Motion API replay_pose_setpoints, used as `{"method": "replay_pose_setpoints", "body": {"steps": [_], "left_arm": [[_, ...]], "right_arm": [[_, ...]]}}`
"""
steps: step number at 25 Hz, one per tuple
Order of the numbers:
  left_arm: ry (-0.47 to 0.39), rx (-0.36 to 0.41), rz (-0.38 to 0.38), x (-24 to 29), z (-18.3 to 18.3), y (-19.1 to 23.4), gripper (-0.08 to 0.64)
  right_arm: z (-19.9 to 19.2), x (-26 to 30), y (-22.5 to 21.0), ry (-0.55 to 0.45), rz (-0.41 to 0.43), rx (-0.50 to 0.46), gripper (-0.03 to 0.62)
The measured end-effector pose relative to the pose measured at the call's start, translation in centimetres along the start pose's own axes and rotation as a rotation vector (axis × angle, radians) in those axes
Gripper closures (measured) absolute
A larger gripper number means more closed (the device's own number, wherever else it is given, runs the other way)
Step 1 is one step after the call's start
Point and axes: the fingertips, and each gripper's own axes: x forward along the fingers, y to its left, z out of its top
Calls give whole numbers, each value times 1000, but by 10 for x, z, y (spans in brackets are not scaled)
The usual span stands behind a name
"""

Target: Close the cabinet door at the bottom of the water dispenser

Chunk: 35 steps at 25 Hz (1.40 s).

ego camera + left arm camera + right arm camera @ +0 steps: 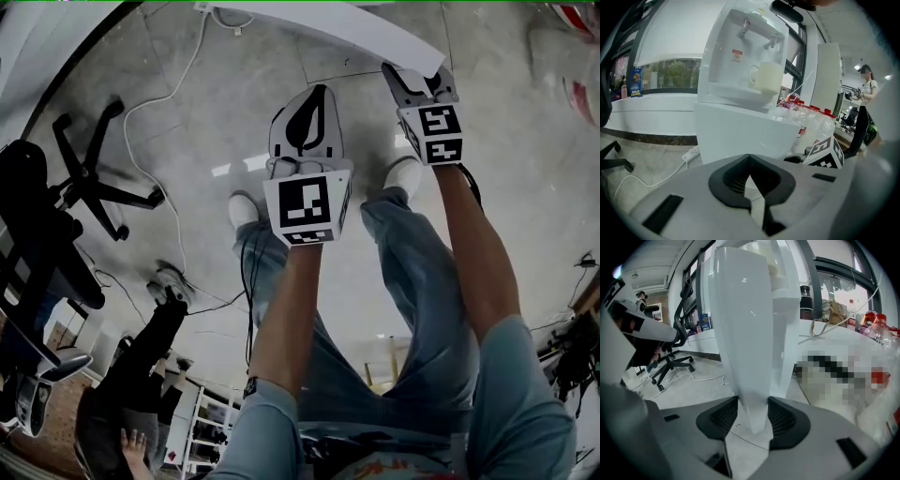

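Two arms [281, 319] angle down: left tongs [749, 161] closed, right tongs [752, 404] gripping cabinet door [745, 333].

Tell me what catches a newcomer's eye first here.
The white cabinet door, seen edge-on, stands clamped in the right claw at the centre of the right gripper view. In the left gripper view, a white water dispenser with a cream mug under its taps rises beyond the shut, empty left claw.

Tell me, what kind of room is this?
Probably an office: a water dispenser stands here, a rolling office chair sits on the floor, and plastic bottles are bunched beside the dispenser.
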Motion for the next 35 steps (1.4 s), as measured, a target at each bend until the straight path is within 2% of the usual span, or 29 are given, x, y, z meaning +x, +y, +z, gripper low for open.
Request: {"method": "replay_pose_setpoints", "body": {"steps": [12,21,35], "left_arm": [[-24,0,39,32,10,-13,549],[-50,-7,42,54,17,-19,549],[-96,-17,72,69,31,-6,549]], "right_arm": [[20,19,-43,-32,64,-84,394],[38,39,-75,-62,45,-91,407],[63,64,-101,-81,17,-119,443]]}}
